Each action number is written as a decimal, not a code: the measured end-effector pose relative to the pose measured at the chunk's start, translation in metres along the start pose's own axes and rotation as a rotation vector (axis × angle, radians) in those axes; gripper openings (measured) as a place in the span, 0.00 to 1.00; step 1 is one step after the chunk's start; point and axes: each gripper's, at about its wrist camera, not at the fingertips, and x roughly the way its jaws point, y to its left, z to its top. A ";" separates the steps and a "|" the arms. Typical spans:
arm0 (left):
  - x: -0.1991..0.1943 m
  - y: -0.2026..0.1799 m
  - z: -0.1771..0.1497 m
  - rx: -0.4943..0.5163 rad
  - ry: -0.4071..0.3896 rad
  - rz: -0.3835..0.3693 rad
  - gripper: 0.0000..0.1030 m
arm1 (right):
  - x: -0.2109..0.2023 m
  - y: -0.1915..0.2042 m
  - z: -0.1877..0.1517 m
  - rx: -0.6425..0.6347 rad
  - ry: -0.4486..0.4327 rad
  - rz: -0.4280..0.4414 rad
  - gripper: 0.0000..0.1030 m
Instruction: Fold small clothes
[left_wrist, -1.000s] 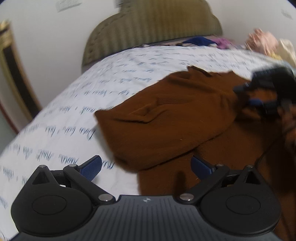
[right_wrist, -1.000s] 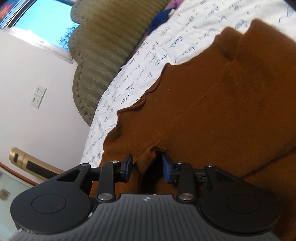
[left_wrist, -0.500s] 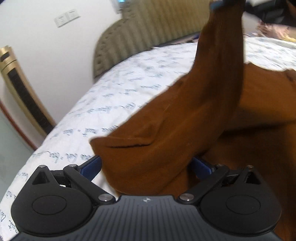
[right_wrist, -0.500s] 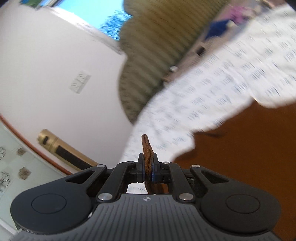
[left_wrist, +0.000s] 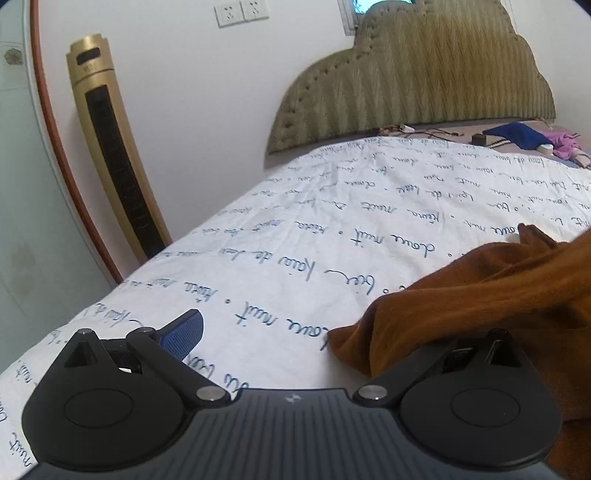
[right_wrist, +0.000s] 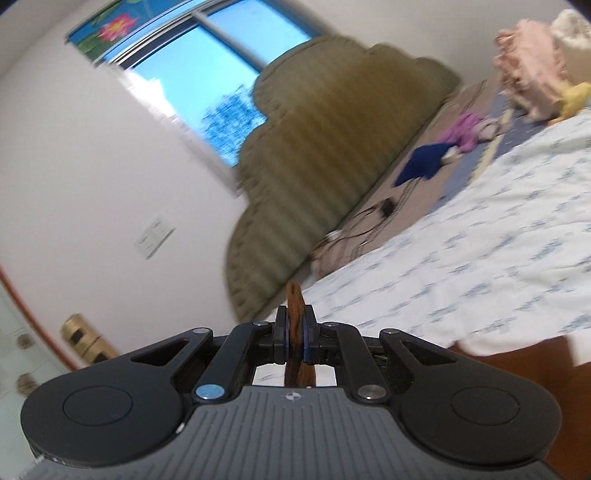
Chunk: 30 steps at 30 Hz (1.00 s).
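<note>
A brown knit garment (left_wrist: 487, 291) lies on the white bedsheet (left_wrist: 332, 229) printed with blue handwriting, at the right of the left wrist view. My left gripper (left_wrist: 314, 334) is open just above the sheet. Its left blue pad (left_wrist: 184, 332) is bare, and a fold of the garment covers its right finger. In the right wrist view my right gripper (right_wrist: 294, 330) is shut on a thin edge of the brown garment (right_wrist: 294, 299), held high above the bed. More of the garment (right_wrist: 524, 358) hangs at the lower right.
An olive padded headboard (left_wrist: 413, 81) stands at the bed's far end, with a gold tower fan (left_wrist: 114, 166) beside the bed on the left. A dark blue cloth (left_wrist: 517, 134), a purple item (right_wrist: 465, 129) and cables lie near the headboard. Pink clothes (right_wrist: 528, 74) are piled at the far right.
The right gripper closed on the garment's edge and lifted it well above the bed. The left gripper swung left, so the garment now sits at the right of its view.
</note>
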 end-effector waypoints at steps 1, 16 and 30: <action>0.002 -0.004 -0.001 0.011 0.003 -0.003 1.00 | -0.004 -0.011 0.000 0.010 -0.008 -0.021 0.12; 0.005 -0.022 -0.021 0.093 0.035 -0.019 1.00 | -0.005 -0.136 -0.073 0.263 0.223 -0.170 0.23; 0.008 -0.020 -0.018 0.096 0.024 0.013 1.00 | 0.062 -0.137 -0.112 0.429 0.211 -0.196 0.20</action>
